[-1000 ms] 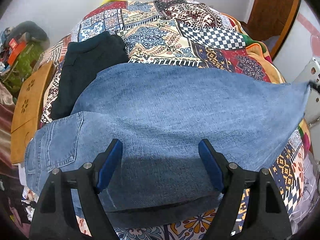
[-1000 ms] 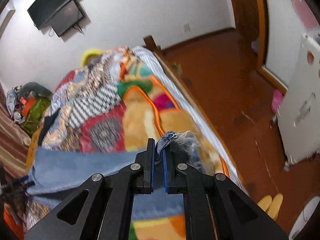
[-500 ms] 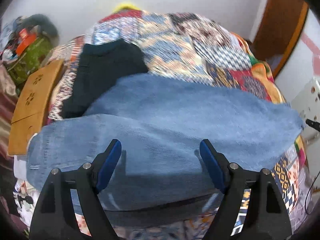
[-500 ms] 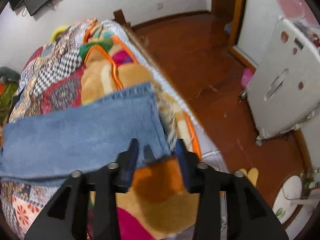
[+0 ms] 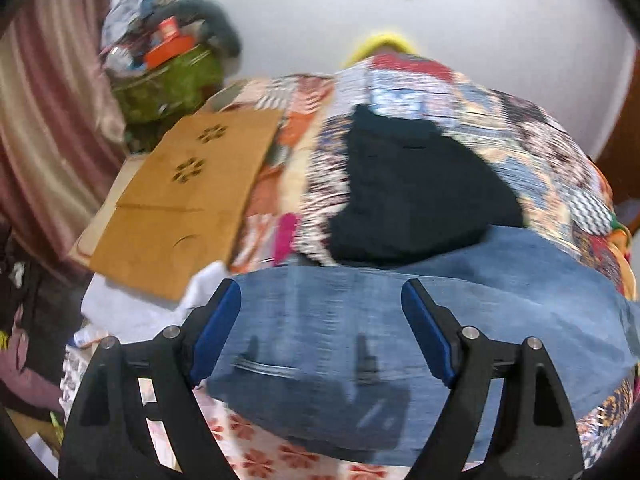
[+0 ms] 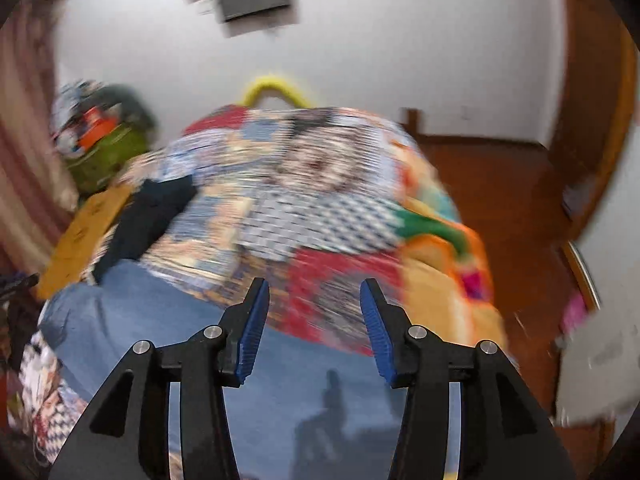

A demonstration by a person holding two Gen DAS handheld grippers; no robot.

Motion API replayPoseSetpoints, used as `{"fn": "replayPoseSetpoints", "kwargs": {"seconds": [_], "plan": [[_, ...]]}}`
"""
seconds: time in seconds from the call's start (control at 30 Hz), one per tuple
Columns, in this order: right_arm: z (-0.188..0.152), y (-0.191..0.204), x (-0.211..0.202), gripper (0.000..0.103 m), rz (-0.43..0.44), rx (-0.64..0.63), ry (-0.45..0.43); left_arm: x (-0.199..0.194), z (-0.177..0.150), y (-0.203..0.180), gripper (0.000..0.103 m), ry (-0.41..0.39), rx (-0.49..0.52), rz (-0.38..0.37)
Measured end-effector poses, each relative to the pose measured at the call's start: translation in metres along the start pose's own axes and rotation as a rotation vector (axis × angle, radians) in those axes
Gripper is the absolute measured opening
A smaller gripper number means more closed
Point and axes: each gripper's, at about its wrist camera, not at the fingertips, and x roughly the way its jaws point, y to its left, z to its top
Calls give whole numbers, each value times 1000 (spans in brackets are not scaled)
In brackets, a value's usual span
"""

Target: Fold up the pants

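Blue jeans (image 5: pixel 460 320) lie flat across the near end of the patchwork bedspread (image 5: pixel 500 120), waistband with belt loops toward the left. My left gripper (image 5: pixel 322 326) is open and empty, hovering over the waistband end. In the right wrist view the jeans (image 6: pixel 132 312) stretch along the near edge of the bed. My right gripper (image 6: pixel 314 328) is open and empty above the leg part of the jeans. Both views are motion-blurred.
A dark folded garment (image 5: pixel 412 192) lies on the bed beyond the jeans. A wooden board (image 5: pixel 184 200) and a pile of clutter (image 5: pixel 168 64) are to the left. A wooden floor (image 6: pixel 500 184) and a white appliance (image 6: pixel 596 368) are to the right of the bed.
My right gripper let go of the jeans' leg hem, opened, and swung left over the jeans. My left gripper shifted left toward the waistband, staying open.
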Motion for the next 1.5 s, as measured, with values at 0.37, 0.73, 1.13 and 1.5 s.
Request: {"fn": "replayPoseSetpoints", "kwargs": {"seconds": [0.37,0.73,1.13,1.5], "plan": [[26,171,120,45,257,-262,157,95,-18,76,82,180,-117,-31],[18,257,209,45,356,-396,339,126,-45,59,74,270,-68,-179],[-3,272,189,4,294,-531,251,79,-58,37,18,125,57,-27],[7,278,200,2,232,-557,208,97,-68,33,23,162,91,69]]}}
